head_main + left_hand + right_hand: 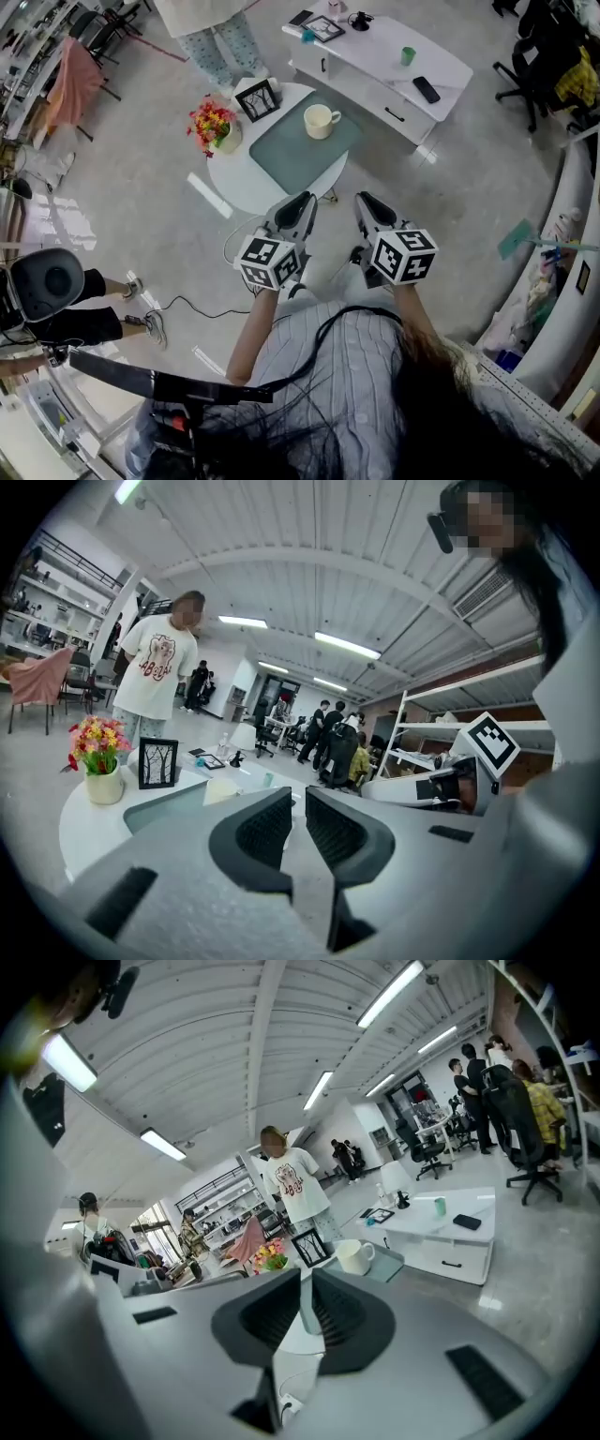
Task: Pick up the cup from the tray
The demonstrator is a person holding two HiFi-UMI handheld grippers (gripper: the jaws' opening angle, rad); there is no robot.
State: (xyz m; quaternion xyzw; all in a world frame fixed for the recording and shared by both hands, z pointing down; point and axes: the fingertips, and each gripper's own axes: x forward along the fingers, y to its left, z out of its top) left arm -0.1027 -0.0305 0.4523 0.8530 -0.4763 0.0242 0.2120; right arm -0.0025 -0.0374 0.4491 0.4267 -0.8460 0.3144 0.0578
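Note:
A cream cup (321, 121) with a handle stands upright on a grey-green tray (286, 155) on a round white table (234, 173). Both grippers hang side by side in the air on the near side of the table, short of its edge and pointing at it. My left gripper (304, 201) is shut and holds nothing. My right gripper (365, 199) is also shut and holds nothing. In the left gripper view the cup (223, 789) peeks out behind the left gripper (298, 800), beside the tray (159, 810). The right gripper view shows the cup (354, 1256) on the tray (391, 1263), just beyond the right gripper (307, 1281).
A vase of flowers (214, 123) and a black picture frame (257, 98) stand on the table's far left. A person (220, 37) stands behind it. A low white cabinet (380, 58) with small items lies to the right. A cable (187, 306) runs over the floor.

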